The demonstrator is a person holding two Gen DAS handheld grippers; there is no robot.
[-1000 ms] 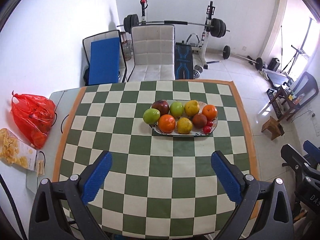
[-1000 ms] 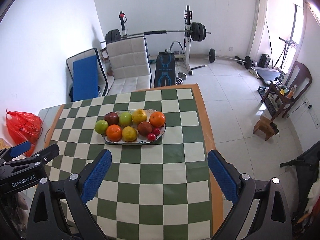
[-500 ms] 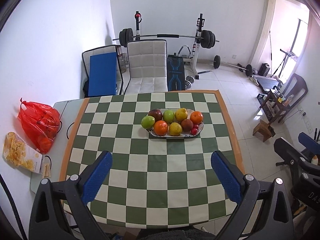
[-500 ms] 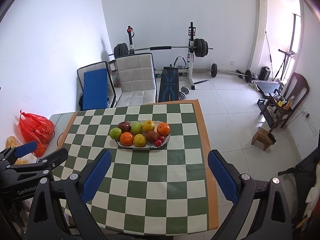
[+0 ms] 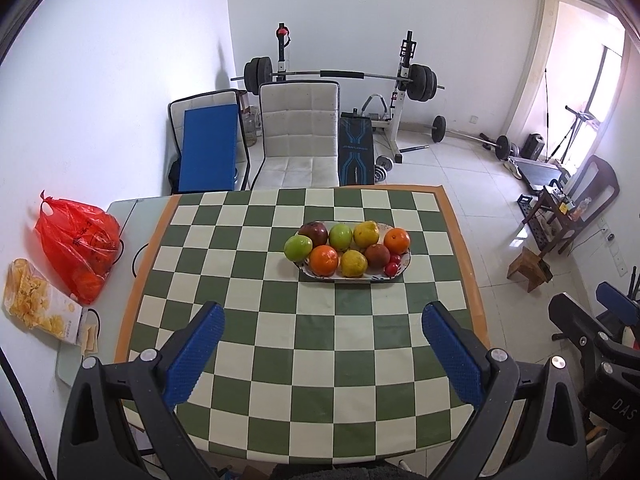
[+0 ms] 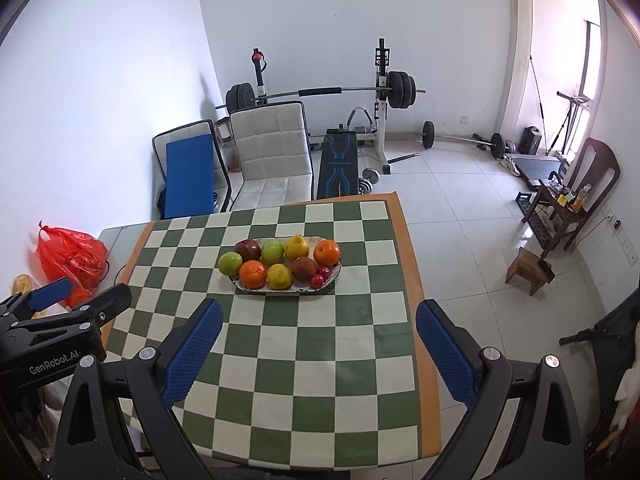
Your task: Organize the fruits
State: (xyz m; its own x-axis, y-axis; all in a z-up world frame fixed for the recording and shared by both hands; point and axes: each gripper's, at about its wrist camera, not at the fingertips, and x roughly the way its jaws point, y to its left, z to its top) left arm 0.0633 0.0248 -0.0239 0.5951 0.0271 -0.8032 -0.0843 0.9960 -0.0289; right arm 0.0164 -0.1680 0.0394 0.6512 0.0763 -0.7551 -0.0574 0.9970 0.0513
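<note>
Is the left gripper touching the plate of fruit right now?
Apart. In the left wrist view the left gripper is open and empty, with several bare squares of the checkered tablecloth between its fingertips and the plate.

Both wrist views high over the surface's (image 5: 256, 364) near edge, facing the far wall, well back from the plate (image 5: 352, 278), right view from further right, both sharing plate (image 6: 286, 289), chair, barbell rack

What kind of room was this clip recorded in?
Most likely a spare room at home used as dining space and gym: a checkered table with a fruit plate, a barbell rack and a padded chair.
</note>
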